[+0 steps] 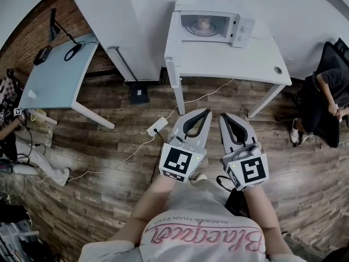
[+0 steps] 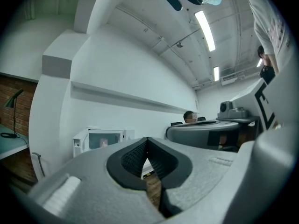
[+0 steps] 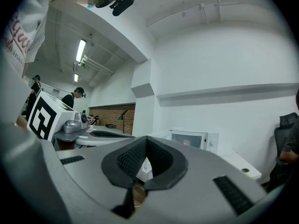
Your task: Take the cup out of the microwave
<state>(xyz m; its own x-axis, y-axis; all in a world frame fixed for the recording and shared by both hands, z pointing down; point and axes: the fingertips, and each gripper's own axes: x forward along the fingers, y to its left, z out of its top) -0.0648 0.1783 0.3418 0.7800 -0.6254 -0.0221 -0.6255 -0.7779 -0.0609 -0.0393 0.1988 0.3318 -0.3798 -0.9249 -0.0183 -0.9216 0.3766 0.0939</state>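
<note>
A white microwave (image 1: 210, 27) stands at the back of a white table (image 1: 229, 64), several steps ahead of me across the floor. Its door looks closed, and the cup (image 1: 203, 23) shows as a pale shape through the window. My left gripper (image 1: 206, 112) and right gripper (image 1: 224, 115) are held side by side over the wooden floor, pointing level toward the table. Both are shut with nothing between their pads. In the left gripper view the microwave (image 2: 100, 139) sits left of the tips (image 2: 147, 140). In the right gripper view the microwave (image 3: 189, 139) sits right of the tips (image 3: 146, 139).
A power strip (image 1: 157, 126) and cables lie on the floor before the table's left leg. A light blue desk (image 1: 54, 75) with a lamp stands at left. One person sits in a chair (image 1: 322, 102) at right, another at the left edge (image 1: 22, 141).
</note>
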